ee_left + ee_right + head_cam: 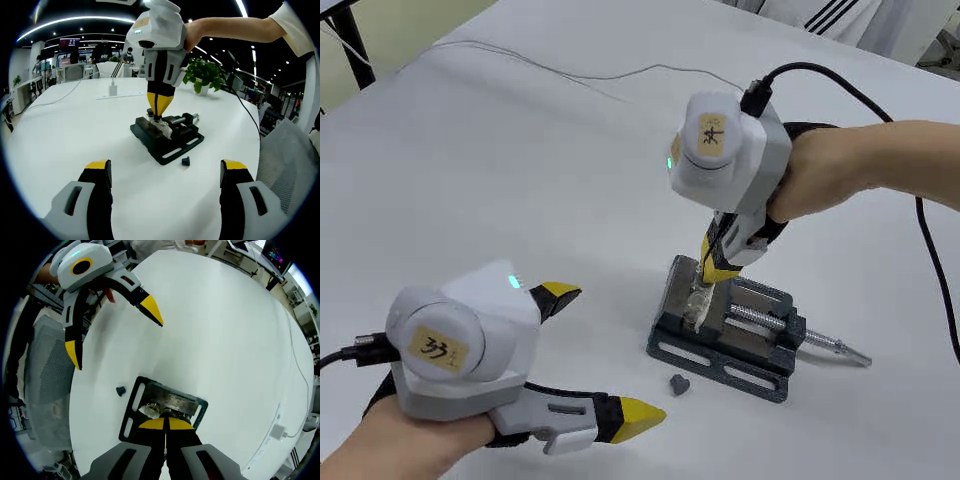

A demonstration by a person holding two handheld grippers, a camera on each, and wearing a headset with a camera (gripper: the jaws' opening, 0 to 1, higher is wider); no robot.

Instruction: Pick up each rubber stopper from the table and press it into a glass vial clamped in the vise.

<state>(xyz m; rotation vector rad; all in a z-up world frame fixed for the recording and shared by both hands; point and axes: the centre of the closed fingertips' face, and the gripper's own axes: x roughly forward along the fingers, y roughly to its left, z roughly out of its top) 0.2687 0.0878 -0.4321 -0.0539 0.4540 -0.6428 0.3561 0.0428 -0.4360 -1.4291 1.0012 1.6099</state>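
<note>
- The right tool is pointing straight down at the vise. Its two jaws are squeezed shut, tip against tip. I am not seeing anything held between them.
- The tips are sitting right on top of the glass vial that the vise is gripping. The spot under the tips is small and hidden, so I cannot tell if a stopper is already in the vial.
- The left tool is hanging low over the white bench, apart from the vise. Its jaws are spread wide and are carrying nothing.
- One small dark rubber stopper is lying on the bench just beside the front of the vise. Nothing is touching it. In the left gripper view it is sitting right ahead of the open jaws.
- I am guessing that the pushing step is going on now, with the shut tips being used like a finger to press down on the vial's mouth.
- I am thinking the next move is for the left tool. It needs to go forward and down until the stopper is between its jaws, then close softly.
- The stopper is tiny and may slip or roll away, so the jaws need to be lined up well before closing.
</note>
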